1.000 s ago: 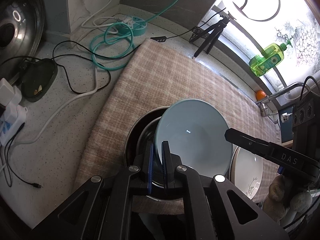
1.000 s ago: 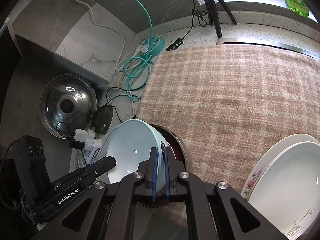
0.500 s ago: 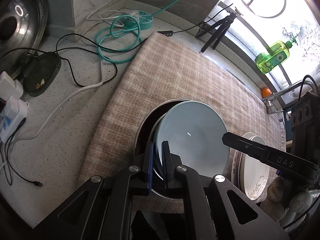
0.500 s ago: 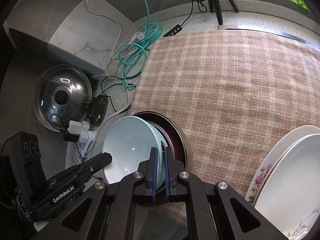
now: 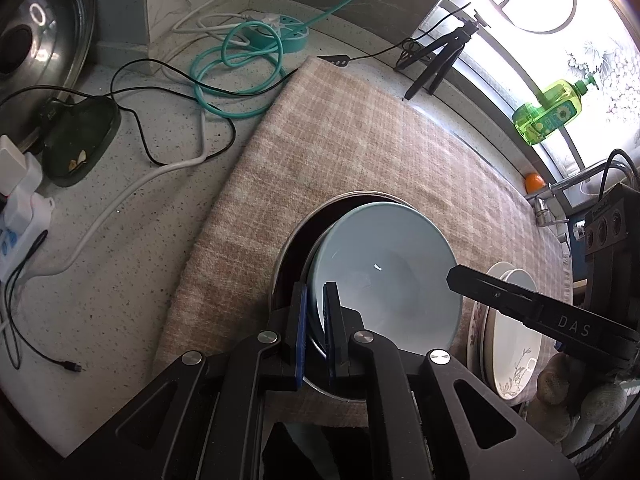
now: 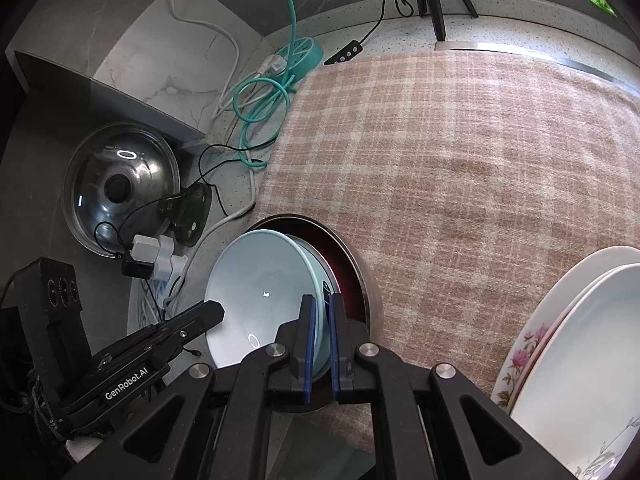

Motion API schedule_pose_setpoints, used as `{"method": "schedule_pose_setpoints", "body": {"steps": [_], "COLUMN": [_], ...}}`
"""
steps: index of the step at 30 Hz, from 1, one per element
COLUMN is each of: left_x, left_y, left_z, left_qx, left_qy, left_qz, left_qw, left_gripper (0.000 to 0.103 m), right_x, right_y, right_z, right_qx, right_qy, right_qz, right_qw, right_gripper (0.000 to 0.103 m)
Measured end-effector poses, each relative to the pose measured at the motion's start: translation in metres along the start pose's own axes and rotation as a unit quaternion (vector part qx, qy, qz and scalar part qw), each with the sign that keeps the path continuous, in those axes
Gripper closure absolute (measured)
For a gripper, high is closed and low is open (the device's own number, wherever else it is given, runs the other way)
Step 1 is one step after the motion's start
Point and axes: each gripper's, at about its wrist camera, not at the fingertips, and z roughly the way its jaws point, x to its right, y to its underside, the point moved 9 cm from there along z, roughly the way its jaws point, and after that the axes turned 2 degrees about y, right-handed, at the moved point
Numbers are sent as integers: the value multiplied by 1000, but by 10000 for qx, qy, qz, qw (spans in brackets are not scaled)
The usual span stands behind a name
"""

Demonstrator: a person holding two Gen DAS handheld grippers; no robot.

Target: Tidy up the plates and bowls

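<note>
- One domed metal lid (image 6: 120, 192), shiny with a black knob, leans at the far left by the grey wall.
- One dark, teardrop-shaped glossy dish (image 5: 78, 140) lies flat on the speckled counter (image 5: 120, 280), just beside the lid.
- Several cables cross the counter: one coiled teal cord (image 5: 236, 76), thin black wires and thicker white ones.
- One left gripper (image 5: 314, 320), black with blue pads, is clamped narrow on the near rim of the pale blue bowl (image 5: 388, 276).
- That one bowl, smooth and glazed, sits tilted inside a round metal basin (image 6: 360, 276) with a dark red inside; whether its base touches the basin cannot be told.
- One right gripper (image 6: 320, 336) pinches the same bowl's opposite rim, jaws nearly together.
- One plaid cloth (image 6: 460, 160), woven in pink and beige, lies under the basin.
- Two white plates (image 6: 560, 380), glossy with flower prints, are stacked at the right on the cloth.
- One green soap bottle (image 5: 548, 110), translucent plastic with a pump, stands on the window ledge.
</note>
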Motion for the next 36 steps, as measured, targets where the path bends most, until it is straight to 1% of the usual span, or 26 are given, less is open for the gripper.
{"method": "schedule_pose_setpoints", "body": {"steps": [10,11,13,14,16,21,22,26,27,29,33,36], "left_x": [-1,-1,-1,-1,-1,-6,-6,-12,-15,-21,-29,-33], "left_y": [1,1,1,1,0,-5,-6,-9,-8,-5,6,15], "left_z": [0,0,0,0,-2,-13,-16,-32,-36,-41,-39,-32], "left_qx": [4,-12,-44,-45,-16,175,224,581,676,841,923,877], "left_qy": [39,67,58,46,25,-43,-56,-104,-116,-147,-16,15], "left_qz": [-22,-26,16,14,44,35,34,-52,-84,-173,-419,-508], "left_qw": [10000,10000,10000,10000,10000,9998,9997,9982,9976,9962,9949,9948], "left_gripper": [97,97,97,94,94,94,94,93,90,88,88,88], "right_x": [-4,-5,-7,-7,-8,-11,-12,-4,-2,3,13,17], "right_y": [0,0,-1,-1,-2,-6,-7,-10,-10,-9,-3,3], "right_z": [-1,-1,-2,-3,-6,-19,-22,-33,-35,-37,-38,-38], "right_qx": [-22,-42,-50,-32,22,179,215,360,374,386,425,440], "right_qy": [-14,-44,-53,-41,6,34,26,103,89,-2,60,-72], "right_qz": [-58,-78,-109,-128,-216,-345,-364,-380,-362,-299,-242,-107], "right_qw": [10000,10000,9999,9999,9998,9992,9991,9986,9986,9988,9988,9989], "right_gripper": [96,94,94,94,94,94,92,91,91,91,91,91]}}
